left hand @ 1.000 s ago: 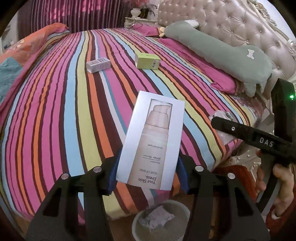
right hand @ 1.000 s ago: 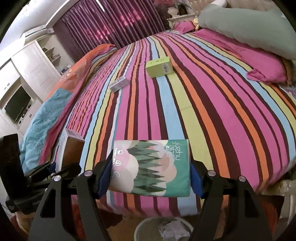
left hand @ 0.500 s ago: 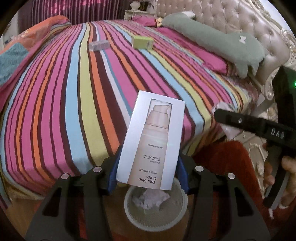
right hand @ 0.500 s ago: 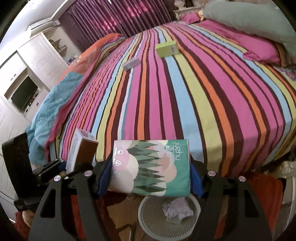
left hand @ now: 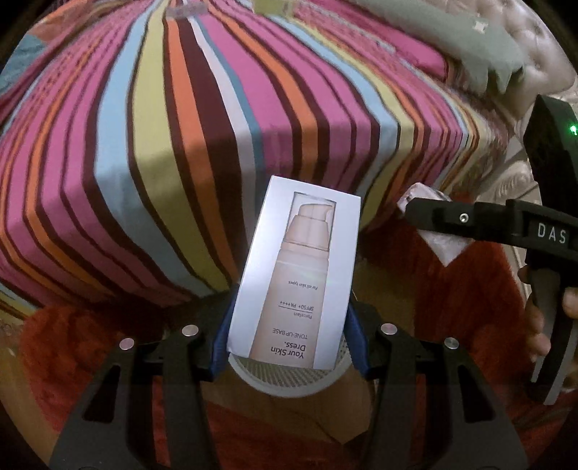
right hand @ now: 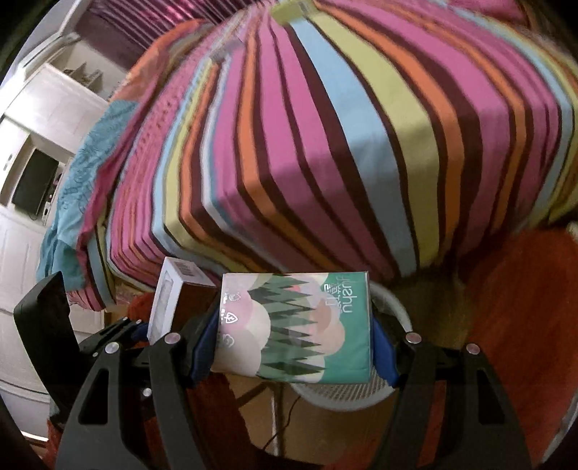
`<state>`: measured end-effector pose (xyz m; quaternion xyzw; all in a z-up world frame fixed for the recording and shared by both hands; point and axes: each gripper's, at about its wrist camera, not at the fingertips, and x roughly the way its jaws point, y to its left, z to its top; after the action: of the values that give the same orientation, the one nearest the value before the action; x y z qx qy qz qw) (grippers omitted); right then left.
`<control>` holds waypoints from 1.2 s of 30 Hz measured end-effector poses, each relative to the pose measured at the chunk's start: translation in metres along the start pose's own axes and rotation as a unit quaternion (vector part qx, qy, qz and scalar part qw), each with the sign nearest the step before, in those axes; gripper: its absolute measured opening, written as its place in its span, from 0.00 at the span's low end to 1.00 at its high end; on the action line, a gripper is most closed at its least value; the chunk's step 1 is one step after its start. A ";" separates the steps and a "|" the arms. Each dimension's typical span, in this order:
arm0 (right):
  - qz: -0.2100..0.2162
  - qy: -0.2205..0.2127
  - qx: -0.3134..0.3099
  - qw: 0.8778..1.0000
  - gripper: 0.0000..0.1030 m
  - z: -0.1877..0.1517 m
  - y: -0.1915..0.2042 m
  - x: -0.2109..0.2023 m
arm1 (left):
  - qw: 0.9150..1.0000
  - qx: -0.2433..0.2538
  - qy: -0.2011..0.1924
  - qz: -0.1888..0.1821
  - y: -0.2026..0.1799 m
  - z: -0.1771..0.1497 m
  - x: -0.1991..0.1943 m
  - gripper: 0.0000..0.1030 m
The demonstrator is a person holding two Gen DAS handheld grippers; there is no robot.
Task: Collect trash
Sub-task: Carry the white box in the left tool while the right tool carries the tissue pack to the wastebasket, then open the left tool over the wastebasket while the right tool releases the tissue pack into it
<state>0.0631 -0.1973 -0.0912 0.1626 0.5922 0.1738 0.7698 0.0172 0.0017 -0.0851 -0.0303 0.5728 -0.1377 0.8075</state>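
Observation:
My left gripper (left hand: pixel 289 336) is shut on a white cosmetics box (left hand: pixel 296 274) printed with a pump bottle, held upright just above the white mesh waste bin (left hand: pixel 289 379). My right gripper (right hand: pixel 294 343) is shut on a green tissue pack (right hand: pixel 300 325) with a tree pattern, held over the same bin (right hand: pixel 390 307). The right gripper shows at the right of the left wrist view (left hand: pixel 469 220), with the pack's end showing behind it. The white box also shows at the left of the right wrist view (right hand: pixel 169 303).
The bed with its striped cover (left hand: pixel 180 126) fills the upper part of both views. A small white box (left hand: pixel 180 11) and a green box (right hand: pixel 289 9) lie far back on it. Red rug (right hand: pixel 523 325) around the bin. White cabinets (right hand: pixel 36 126) at left.
Both grippers have moved back off the bed and tilted down, bringing the box and the tissue pack over the waste bin. Both grips are unchanged.

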 end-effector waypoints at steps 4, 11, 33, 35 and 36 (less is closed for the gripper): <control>-0.010 0.036 0.014 0.999 0.65 -0.007 -0.008 0.018 | 0.999 0.004 0.033 0.005 -0.002 -0.006 0.019 0.50; -0.024 0.107 0.041 0.993 0.65 -0.019 -0.026 0.051 | 0.995 0.012 0.098 0.017 -0.006 -0.013 0.049 0.50; -0.044 0.236 0.166 0.956 0.66 -0.025 -0.067 0.132 | 0.963 0.010 0.269 0.034 -0.001 -0.021 0.144 0.51; -0.049 0.243 0.167 0.954 0.73 -0.026 -0.067 0.133 | 0.961 0.001 0.273 0.037 0.002 -0.020 0.145 0.63; -0.051 0.245 0.167 0.954 0.80 -0.027 -0.066 0.133 | 0.961 -0.005 0.274 0.042 0.004 -0.021 0.143 0.68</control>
<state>0.0740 -0.1938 -0.2417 0.2109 0.7907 0.0675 0.5707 0.0415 -0.0289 -0.2238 0.0285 0.7735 -0.1041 0.6245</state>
